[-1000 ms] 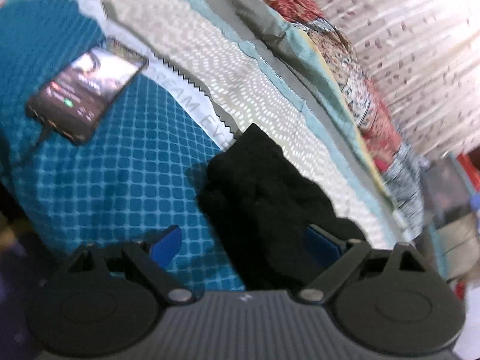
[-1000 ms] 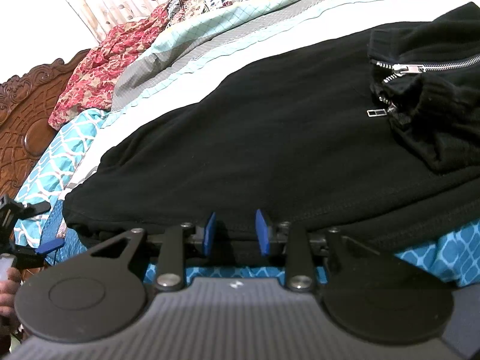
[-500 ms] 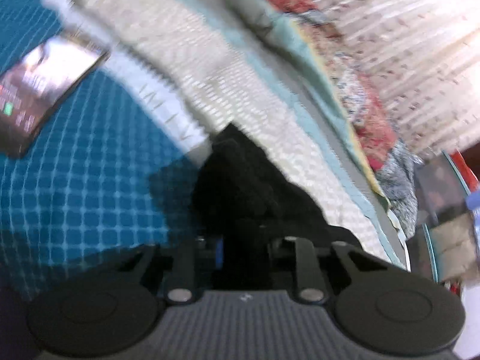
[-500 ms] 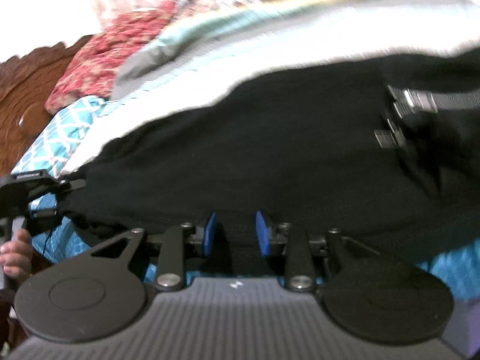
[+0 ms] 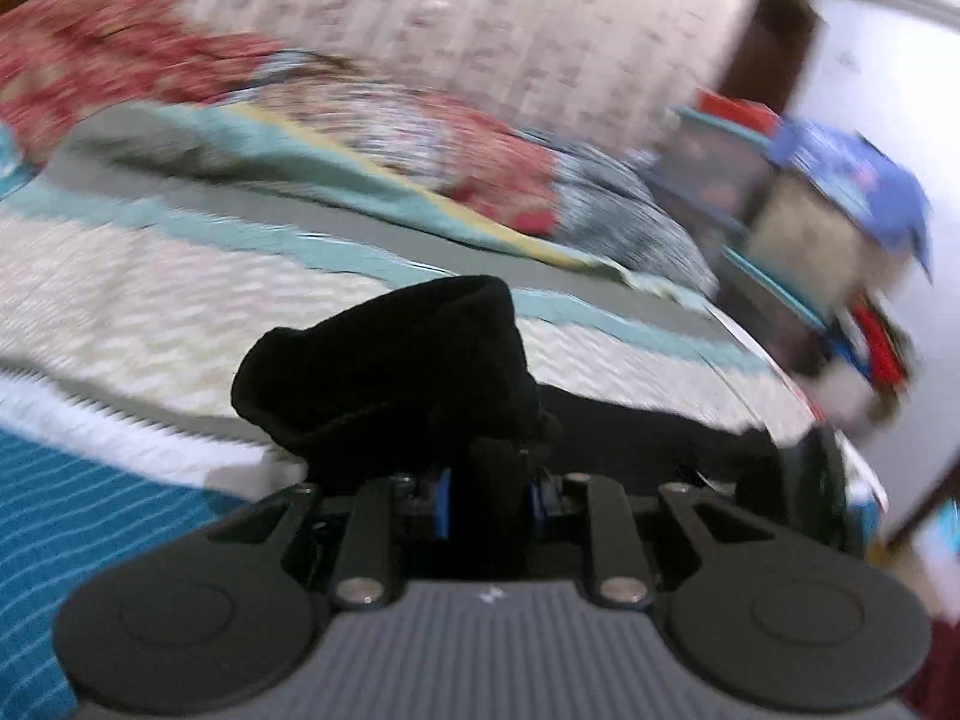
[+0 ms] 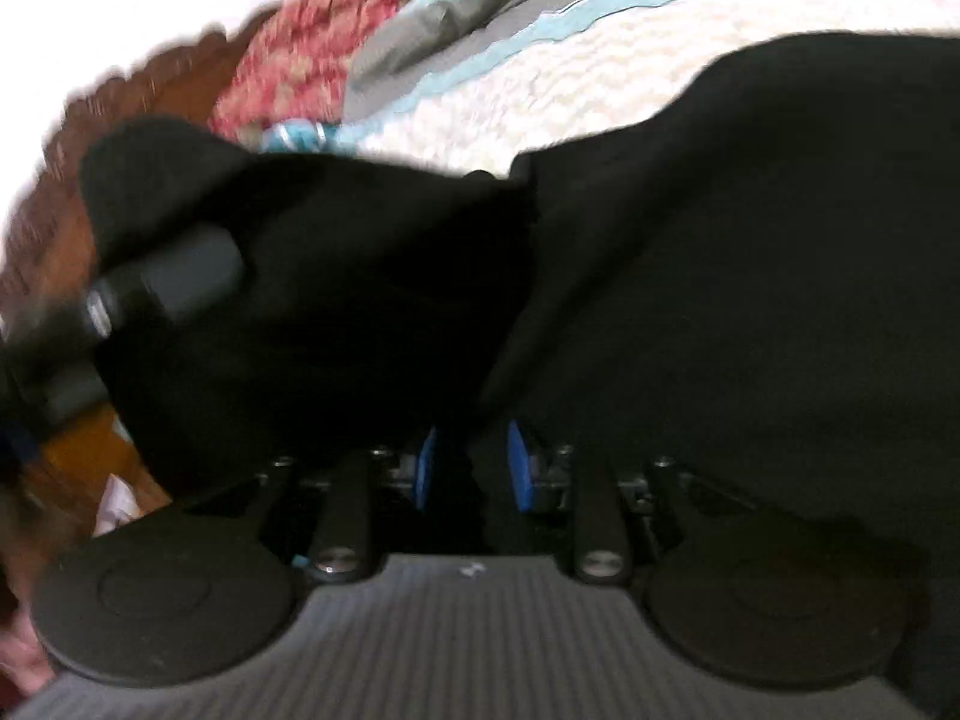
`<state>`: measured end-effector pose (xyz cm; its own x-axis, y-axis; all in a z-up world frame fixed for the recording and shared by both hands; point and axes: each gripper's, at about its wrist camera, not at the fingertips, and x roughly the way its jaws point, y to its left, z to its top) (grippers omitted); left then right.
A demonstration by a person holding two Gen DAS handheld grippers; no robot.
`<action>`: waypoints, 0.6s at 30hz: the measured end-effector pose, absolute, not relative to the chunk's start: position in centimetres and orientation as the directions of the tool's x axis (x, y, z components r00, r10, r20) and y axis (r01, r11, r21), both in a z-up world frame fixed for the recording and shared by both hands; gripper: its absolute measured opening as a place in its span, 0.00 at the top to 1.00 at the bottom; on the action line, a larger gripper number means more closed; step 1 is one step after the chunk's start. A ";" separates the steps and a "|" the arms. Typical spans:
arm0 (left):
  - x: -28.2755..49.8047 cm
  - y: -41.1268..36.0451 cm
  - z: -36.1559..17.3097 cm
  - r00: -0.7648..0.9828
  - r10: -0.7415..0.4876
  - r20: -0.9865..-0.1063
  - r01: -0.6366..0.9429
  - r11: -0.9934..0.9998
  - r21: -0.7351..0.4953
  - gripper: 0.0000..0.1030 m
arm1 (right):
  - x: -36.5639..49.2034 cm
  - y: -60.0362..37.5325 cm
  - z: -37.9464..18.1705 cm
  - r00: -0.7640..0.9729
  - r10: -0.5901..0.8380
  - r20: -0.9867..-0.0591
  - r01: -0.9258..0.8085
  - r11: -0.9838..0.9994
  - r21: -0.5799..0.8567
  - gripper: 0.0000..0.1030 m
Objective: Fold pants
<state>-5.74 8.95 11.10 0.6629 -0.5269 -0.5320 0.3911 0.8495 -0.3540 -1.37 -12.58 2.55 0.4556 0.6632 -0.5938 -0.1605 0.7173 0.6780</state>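
1. The left gripper (image 5: 487, 501) points forward and somewhat downward over the bed (image 5: 180, 300). Its blue pads (image 5: 442, 501) are drawn close together, with a bunch of black cloth pinched between them: the jaws are clenched on the pants (image 5: 390, 372).
2. In the left wrist view the gripped end of the pants rises in a rounded hump just ahead of the gripper, lifted off the pale quilted bedspread. More black cloth trails to the right along the bed's surface.
3. The left jaws closed within the last second; an earlier picture shows them wide apart, and now the cloth sits between the pads.
4. The right gripper (image 6: 471, 468) also tilts forward and down. Its blue pads (image 6: 427, 468) stand a little apart with black fabric packed between them, so these jaws are grasping the pants (image 6: 750, 240) too.
5. In the right wrist view the pants fill most of the frame. A broad panel lies flat on the bedspread to the right, and a raised fold hangs to the left.
6. At the left edge of the right wrist view the left gripper (image 6: 162, 276) shows as a blurred dark shape touching the raised fold.
7. Red patterned bedding (image 5: 90, 60) and a curtain (image 5: 480, 18) lie beyond the bed, both smeared by blur. A teal patterned sheet (image 5: 72, 510) covers the near left corner.
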 end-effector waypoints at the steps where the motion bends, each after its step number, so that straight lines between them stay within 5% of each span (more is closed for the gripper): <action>1: -5.7 7.7 11.1 0.648 -0.540 -0.537 0.425 0.842 -0.333 0.80 | -1.8 -13.9 3.0 0.487 0.644 -0.590 -0.141 0.725 0.674 0.70; 6: -5.5 1.1 10.0 0.575 -0.587 -0.571 0.571 0.787 -0.234 0.79 | -5.6 -21.5 4.0 0.635 0.514 -0.576 0.020 0.735 0.678 0.70; 10: -6.0 -4.9 6.9 0.501 -0.509 -0.700 0.659 0.749 -0.073 0.62 | -8.1 -25.6 4.1 0.703 0.399 -0.589 0.139 0.735 0.664 0.70; 13: -7.9 -6.4 6.6 0.509 -0.491 -0.708 0.699 0.715 0.007 0.50 | -8.7 -26.4 4.6 0.721 0.354 -0.595 0.155 0.755 0.637 0.69; 14: -8.4 -6.1 7.1 0.510 -0.505 -0.696 0.710 0.704 0.010 0.43 | -8.7 -26.3 4.9 0.731 0.354 -0.583 0.141 0.758 0.637 0.66; 18: -9.7 -3.1 9.7 0.495 -0.586 -0.642 0.718 0.692 -0.077 0.42 | -7.5 -25.3 6.1 0.763 0.357 -0.540 0.072 0.782 0.619 0.45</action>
